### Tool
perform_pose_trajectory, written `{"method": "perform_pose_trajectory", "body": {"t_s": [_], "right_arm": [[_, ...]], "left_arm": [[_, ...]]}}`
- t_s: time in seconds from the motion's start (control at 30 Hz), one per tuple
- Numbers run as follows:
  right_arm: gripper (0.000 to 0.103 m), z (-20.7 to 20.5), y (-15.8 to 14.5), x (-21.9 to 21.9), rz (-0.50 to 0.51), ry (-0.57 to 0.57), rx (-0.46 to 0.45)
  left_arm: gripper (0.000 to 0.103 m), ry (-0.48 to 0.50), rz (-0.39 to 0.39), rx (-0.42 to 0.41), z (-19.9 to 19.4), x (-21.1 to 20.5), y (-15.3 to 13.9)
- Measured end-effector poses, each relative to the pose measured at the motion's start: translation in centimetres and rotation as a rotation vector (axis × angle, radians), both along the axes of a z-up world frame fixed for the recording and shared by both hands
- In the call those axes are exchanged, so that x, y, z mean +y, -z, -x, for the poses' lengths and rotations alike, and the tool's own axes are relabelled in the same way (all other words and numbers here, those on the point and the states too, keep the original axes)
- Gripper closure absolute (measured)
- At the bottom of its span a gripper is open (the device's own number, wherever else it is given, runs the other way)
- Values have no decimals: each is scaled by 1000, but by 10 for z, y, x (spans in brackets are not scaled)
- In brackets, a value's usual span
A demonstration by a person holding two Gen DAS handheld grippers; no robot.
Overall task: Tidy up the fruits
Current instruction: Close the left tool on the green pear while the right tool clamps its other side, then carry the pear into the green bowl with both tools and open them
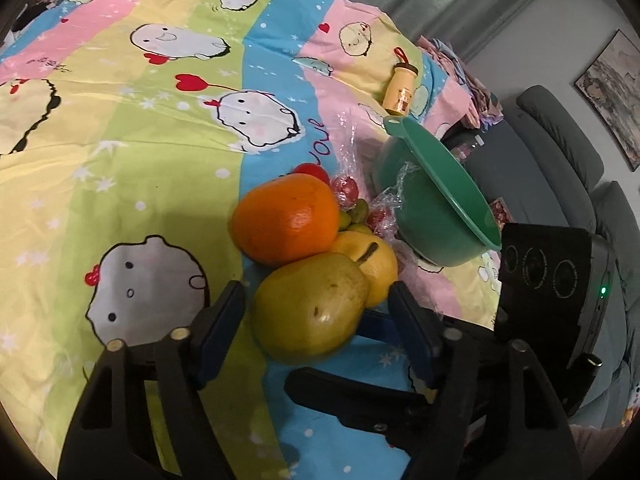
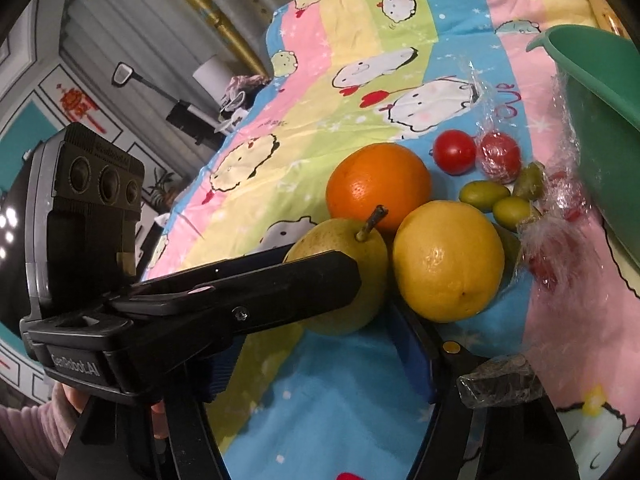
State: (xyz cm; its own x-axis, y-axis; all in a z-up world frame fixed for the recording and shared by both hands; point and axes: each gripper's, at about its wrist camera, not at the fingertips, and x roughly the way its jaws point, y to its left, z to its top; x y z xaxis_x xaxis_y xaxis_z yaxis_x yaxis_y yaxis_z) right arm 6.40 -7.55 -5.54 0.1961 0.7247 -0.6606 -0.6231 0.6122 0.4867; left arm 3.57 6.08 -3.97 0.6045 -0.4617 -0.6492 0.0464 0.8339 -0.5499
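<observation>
A green-yellow pear (image 1: 312, 308) lies on the cartoon bedsheet (image 1: 120, 140) between the fingers of my left gripper (image 1: 316, 300). The jaws are open, with a narrow gap on each side of the fruit. Behind the pear are a lemon (image 1: 378, 266) and an orange (image 1: 288, 220). In the right wrist view one left gripper finger (image 2: 280, 284) crosses in front of the pear (image 2: 344, 248). My right gripper (image 2: 316, 336) is open low before the pear and lemon (image 2: 448, 260), gripping nothing. The orange (image 2: 378, 184) lies beyond.
A green plastic bowl (image 1: 452, 184) lies tilted on its side to the right of the fruit. Two cherry tomatoes (image 2: 454, 151), small green fruits (image 2: 484, 196) and crumpled plastic wrap (image 2: 556, 240) lie beside it. A small yellow bottle (image 1: 400, 92) lies farther back. A grey sofa (image 1: 560, 152) stands beyond.
</observation>
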Motion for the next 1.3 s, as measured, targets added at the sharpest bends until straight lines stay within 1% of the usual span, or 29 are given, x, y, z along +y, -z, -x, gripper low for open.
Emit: {"method": "perform_pose_trajectory", "body": {"t_s": [0.07,0.13,0.2,0.23,0.37,0.5,0.67,0.77,1.0,1.17,1.3], "right_arm": [[31,-1,2,2,15,-1,-7],[35,-3,2,5,34,-6,-21],[42,-5,4,6,51,-8,-28],[44,-6,5,6,57,-8,-29],[45,-4,5,8,76,-12,-52],[45,-1,2,6,65,-5,-55],[45,11,-9,2,46,-12,-70],[45,19,-22,-5,34,-12,-100],[45,25,-51,-34,-5,41,-178],[45,16,-65,-63,-40,113,-219],[45,1,-75,-93,-63,194,-250]], "left_arm": [[43,5,-7,10,-2,1,2],[43,4,-4,17,-2,2,3],[43,3,1,18,-2,4,3],[43,3,-1,17,-1,4,3],[43,0,-12,12,2,3,3],[43,-8,-17,1,8,2,-1],[43,-12,-38,-33,22,-4,-17],[43,-8,-47,-59,27,-11,-28],[43,41,-77,-128,22,-39,-59],[43,112,-105,-164,-1,-68,-76],[43,174,-106,-190,-25,-96,-85]]}}
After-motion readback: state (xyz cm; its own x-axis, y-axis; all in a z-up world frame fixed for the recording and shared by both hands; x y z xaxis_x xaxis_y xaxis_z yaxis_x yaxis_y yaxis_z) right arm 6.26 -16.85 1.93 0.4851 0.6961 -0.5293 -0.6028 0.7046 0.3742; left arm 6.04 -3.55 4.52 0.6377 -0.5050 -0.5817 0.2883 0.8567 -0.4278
